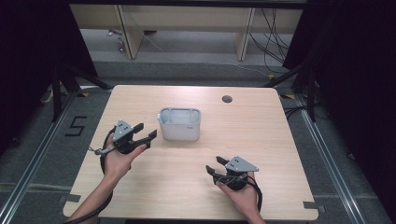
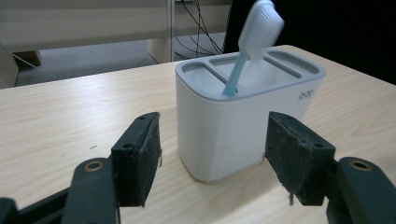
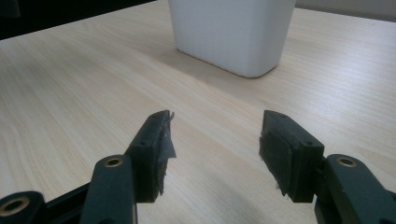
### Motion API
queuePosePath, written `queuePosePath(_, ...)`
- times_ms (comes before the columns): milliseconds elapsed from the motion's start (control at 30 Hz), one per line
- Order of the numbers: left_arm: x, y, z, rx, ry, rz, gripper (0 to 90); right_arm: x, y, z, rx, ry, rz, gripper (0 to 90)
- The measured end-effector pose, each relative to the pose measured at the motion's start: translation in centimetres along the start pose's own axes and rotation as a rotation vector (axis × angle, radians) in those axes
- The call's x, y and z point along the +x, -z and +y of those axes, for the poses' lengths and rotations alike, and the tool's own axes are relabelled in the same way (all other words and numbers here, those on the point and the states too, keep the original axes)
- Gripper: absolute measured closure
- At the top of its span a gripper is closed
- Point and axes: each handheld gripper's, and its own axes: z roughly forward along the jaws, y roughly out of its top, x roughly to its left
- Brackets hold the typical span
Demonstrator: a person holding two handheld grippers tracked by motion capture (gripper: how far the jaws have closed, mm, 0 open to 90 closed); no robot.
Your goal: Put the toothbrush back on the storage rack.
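Toothbrush is standing in the middle slot of the white holder mid-tabletop. It leans a lot, so bumping the holder with the left tongs could probably tip it out. Left tongs sit released just beside the holder, level with the tabletop. Right tongs are spread empty, resting low and well apart.

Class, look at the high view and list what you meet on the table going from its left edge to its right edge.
Left gripper → white holder → right gripper. The small round hole in the table overlaps the right gripper's span, so it is left out.
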Motion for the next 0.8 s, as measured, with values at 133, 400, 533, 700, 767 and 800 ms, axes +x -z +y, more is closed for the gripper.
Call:
queuePosePath(133, -0.3, 1.2, -1.4, -0.004, 0.008, 0.003, 34.5, 0.0, 0.1, 0.0, 0.006, -0.005, 0.007, 44.1)
queuePosePath(400, -0.5, 3.2, -4.5, -0.033, 0.019, 0.009, 34.5, 0.0, -0.1, 0.0, -0.013, -0.014, 0.023, 43.8)
queuePosePath(533, -0.9, 3.9, -5.9, -0.04, 0.018, 0.022, 34.6, 0.0, 0.1, 0.0, 0.002, -0.012, 0.007, 43.6)
queuePosePath(700, -1.2, 4.1, -7.3, -0.085, 0.036, 0.032, 34.5, -0.1, 0.1, 0.0, 0.012, -0.016, 0.009, 43.2)
queuePosePath(767, -1.2, 4.0, -7.6, -0.085, 0.018, 0.017, 34.3, -0.1, 0.0, 0.0, 0.011, -0.031, 0.023, 43.0)
queuePosePath(800, -1.2, 4.1, -7.7, -0.086, 0.025, 0.029, 34.3, -0.1, 0.0, 0.0, 0.012, -0.034, 0.021, 42.9)
